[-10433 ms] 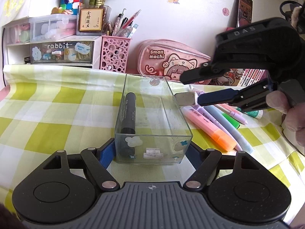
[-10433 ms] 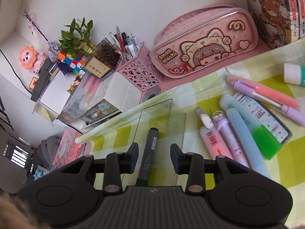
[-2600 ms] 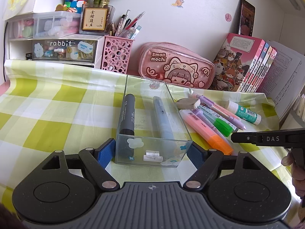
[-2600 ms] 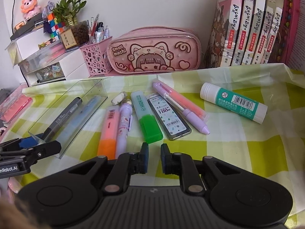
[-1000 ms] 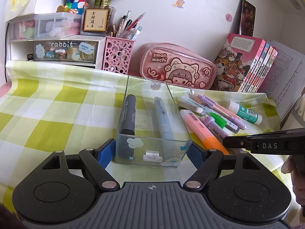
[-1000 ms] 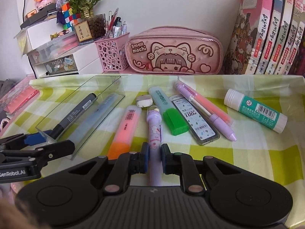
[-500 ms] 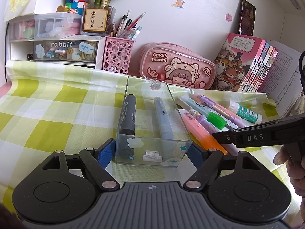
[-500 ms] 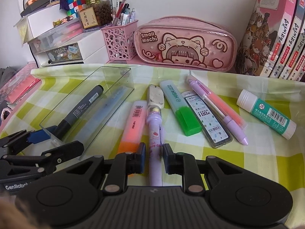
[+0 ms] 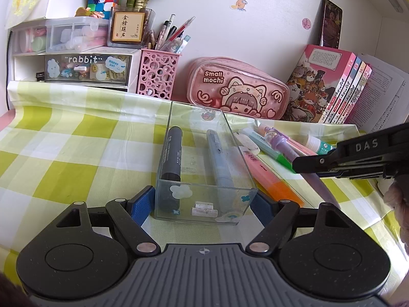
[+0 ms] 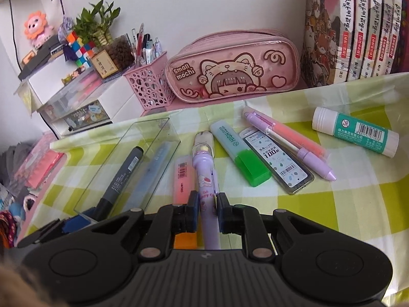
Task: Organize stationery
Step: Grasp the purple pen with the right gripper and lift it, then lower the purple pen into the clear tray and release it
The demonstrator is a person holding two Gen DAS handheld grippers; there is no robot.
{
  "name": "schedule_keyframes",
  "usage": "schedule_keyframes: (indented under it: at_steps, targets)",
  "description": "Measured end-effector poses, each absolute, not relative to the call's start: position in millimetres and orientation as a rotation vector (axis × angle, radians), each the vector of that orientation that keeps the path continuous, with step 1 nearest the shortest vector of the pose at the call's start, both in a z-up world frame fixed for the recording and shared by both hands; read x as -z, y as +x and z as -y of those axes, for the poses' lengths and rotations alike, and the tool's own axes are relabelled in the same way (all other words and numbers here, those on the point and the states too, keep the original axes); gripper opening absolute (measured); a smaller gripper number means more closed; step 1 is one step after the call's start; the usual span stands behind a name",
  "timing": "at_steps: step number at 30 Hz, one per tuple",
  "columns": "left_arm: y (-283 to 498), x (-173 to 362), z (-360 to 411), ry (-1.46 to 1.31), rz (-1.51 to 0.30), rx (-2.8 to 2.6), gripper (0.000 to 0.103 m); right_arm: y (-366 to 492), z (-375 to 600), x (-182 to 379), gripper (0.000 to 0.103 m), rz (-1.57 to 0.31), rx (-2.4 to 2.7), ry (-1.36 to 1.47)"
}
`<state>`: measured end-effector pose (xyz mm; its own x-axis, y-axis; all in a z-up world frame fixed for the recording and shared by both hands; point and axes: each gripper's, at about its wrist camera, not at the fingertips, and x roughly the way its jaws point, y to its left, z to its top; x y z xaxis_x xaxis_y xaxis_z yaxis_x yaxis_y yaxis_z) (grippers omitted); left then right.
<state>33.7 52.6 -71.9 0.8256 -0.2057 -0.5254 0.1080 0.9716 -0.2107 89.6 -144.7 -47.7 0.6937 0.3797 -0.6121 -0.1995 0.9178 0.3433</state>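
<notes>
The clear rectangular plastic box [image 9: 204, 168], clamped by your left gripper [image 9: 204, 203], holds a black marker [image 9: 171, 154] and pale blue pen [image 9: 217, 157]. Only the right view shows your right gripper [image 10: 207, 213] closing on the lilac cartoon pen [image 10: 205, 179] (lead case [image 10: 277, 160] too).

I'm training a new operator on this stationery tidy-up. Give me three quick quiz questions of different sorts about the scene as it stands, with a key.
1. True or false: the clear rectangular plastic box already holds two pens.
2. What does the right tool have between its closing jaws? A) green highlighter B) purple cartoon-print pen C) glue stick
3. Fill in: the left tool grips the box at its ___ end.

Key:
1. True: a dark grey marker and a pale blue pen.
2. B, the purple cartoon-print pen.
3. Near.
</notes>
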Motion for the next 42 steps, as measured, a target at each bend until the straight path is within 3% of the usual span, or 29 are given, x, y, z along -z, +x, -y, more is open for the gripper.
schedule_keyframes:
  at_steps: [14,32,42]
  targets:
    - [33.6,72.0,-52.8,-0.176,-0.576,0.168,0.078,112.4,110.3,29.4,0.038,-0.794,-0.424,0.609]
    - [33.2,71.7,-51.7,-0.178,-0.574,0.17,0.079,133.5,64.1,31.0,0.041,-0.896,-0.42,0.603]
    - [32.9,71.7,-50.3,-0.179,-0.574,0.171,0.079,121.2,67.0,20.5,0.058,-0.838,-0.431,0.525]
